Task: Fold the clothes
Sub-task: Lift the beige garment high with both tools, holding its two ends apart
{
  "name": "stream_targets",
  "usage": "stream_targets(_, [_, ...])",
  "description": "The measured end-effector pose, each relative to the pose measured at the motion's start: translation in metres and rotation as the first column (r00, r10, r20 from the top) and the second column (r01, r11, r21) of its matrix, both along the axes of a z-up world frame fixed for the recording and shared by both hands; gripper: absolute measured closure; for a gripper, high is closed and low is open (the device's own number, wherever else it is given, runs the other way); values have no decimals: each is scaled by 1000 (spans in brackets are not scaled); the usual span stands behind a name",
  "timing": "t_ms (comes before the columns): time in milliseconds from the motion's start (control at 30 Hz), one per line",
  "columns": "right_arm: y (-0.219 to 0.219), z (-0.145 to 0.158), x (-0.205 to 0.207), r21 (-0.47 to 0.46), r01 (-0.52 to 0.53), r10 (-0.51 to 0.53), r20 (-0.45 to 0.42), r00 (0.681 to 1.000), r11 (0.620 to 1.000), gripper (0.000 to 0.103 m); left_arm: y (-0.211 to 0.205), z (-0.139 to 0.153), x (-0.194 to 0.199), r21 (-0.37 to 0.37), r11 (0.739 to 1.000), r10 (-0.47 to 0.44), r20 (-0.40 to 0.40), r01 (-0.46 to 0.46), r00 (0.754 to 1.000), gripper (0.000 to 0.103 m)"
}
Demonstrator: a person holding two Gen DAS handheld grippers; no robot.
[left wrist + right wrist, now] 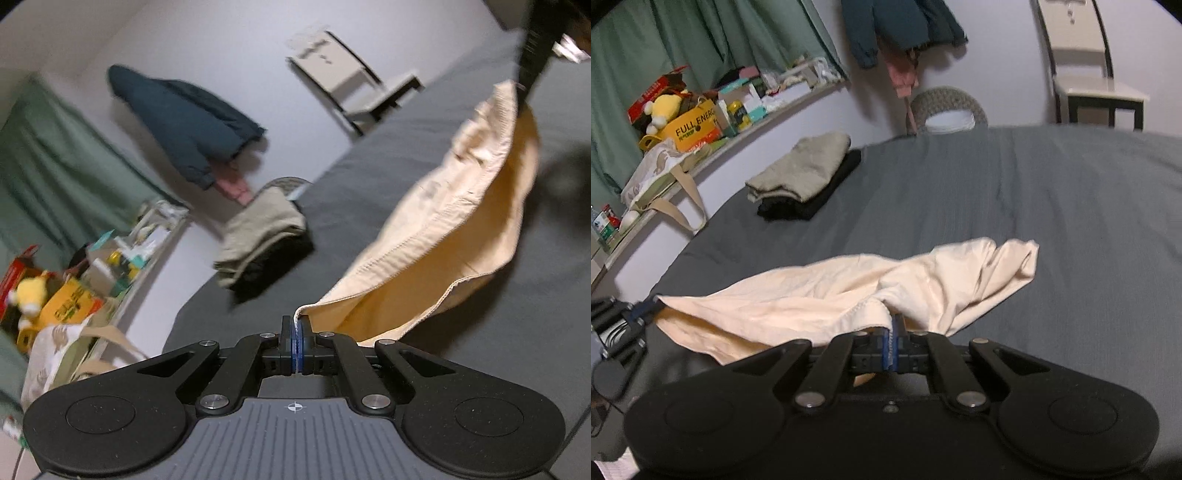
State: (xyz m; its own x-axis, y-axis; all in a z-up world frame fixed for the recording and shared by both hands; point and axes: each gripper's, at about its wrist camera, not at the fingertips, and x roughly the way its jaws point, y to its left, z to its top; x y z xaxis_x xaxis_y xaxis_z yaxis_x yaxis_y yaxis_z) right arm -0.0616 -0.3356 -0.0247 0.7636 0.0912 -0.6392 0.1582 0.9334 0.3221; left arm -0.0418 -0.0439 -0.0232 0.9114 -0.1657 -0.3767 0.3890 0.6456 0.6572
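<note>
Both tongs, left [297, 328] and right [892, 325], pinch the cream garment [849, 291]; only right view shows its bunched far end.

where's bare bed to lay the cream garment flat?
Free: the grey bed right of the folded stack, from the chair side down to the cream garment, and past its right end. Crowded: the stack at the far left edge, and the cluttered ledge beside it. Left gripper and right gripper both pinch the garment.
</note>
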Motion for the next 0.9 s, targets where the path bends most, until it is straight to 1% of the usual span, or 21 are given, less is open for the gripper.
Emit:
stream_targets(100, [-4, 13, -9, -45, 20, -19, 26, 999, 999, 101, 7, 20, 2, -68, 998, 8, 5, -8, 1000, 103])
stream_targets(233, [-8, 37, -18, -149, 36, -25, 77, 997, 988, 101, 4, 51, -2, -120, 992, -33, 40, 37, 999, 103])
stream_targets(333, [-10, 65, -27, -240, 54, -21, 138, 990, 969, 101, -1, 77, -3, -157, 985, -56, 78, 67, 995, 103])
stream_targets(467, [-12, 107, -40, -336, 77, 0, 224, 975, 939, 101, -5, 115, -1, -217, 972, -65, 121, 90, 991, 103])
stream_targets(600, [-16, 156, -53, -406, 98, 31, 299, 954, 909, 101, -5, 158, 4, -308, 947, -56, 121, 91, 991, 103])
stream_targets(700, [-18, 190, -66, -439, 119, 50, 355, 934, 891, 101, -6, 190, 1, -355, 929, -64, 130, 107, 989, 103])
stream_targets(767, [-21, 209, -76, -435, 125, 57, 383, 922, 892, 101, -6, 210, -2, -377, 919, -72, 134, 119, 988, 103])
stream_targets(833, [-23, 224, -88, -422, 126, 63, 406, 912, 898, 101, -5, 228, -8, -410, 904, -79, 121, 122, 990, 103])
stream_targets(900, [-24, 236, -99, -429, 128, 72, 420, 905, 894, 101, -2, 243, -13, -436, 891, -90, 103, 126, 991, 103])
